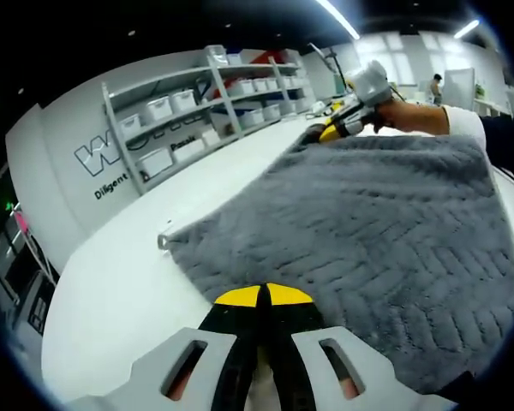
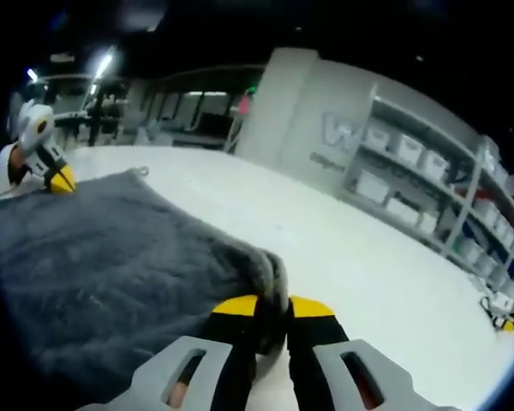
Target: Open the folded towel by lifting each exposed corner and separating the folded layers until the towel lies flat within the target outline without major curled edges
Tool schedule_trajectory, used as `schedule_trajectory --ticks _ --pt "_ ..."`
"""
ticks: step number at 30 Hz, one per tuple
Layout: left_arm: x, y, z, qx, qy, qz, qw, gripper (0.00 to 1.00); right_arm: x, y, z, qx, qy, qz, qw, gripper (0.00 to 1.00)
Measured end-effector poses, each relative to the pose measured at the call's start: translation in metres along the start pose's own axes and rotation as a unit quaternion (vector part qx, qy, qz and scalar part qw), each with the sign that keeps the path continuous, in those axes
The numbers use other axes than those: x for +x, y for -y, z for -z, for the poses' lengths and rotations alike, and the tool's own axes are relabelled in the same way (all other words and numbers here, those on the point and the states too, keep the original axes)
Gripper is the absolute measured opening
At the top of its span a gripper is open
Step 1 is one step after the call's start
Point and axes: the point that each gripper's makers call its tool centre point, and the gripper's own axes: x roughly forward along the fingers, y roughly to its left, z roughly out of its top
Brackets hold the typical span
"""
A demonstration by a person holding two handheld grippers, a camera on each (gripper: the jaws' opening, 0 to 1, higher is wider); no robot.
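A grey towel with a zigzag pile lies spread on the white table. My left gripper sits at the towel's near edge, yellow tips pressed together on the fabric. At the far corner, my right gripper is held by a hand in a white sleeve. In the right gripper view, the right gripper is shut on a bunched fold of the towel, which rises between its jaws. The left gripper shows at the towel's far left corner.
A small hanging loop sticks out from one towel corner. Grey shelves with white bins stand beyond the table, also seen as shelves. A person stands far back. Bare table spreads right of the towel.
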Motion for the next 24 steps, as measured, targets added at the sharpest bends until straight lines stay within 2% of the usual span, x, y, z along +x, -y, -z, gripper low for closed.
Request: schedule_trajectory --ticks 10,19,24 --pt "0.002 -0.004 0.0 0.0 0.0 0.0 1.0 0.01 -0.005 0.007 -0.004 0.025 0.01 -0.012 0.9996 0.07" --pt "0.002 -0.005 -0.001 0.001 0.0 -0.001 1.0 0.01 -0.017 0.011 -0.009 0.075 0.026 -0.032 0.9963 0.07" --pt "0.001 -0.004 -0.001 0.002 0.0 -0.001 1.0 0.01 -0.019 0.011 -0.007 0.08 0.023 -0.034 0.996 0.07"
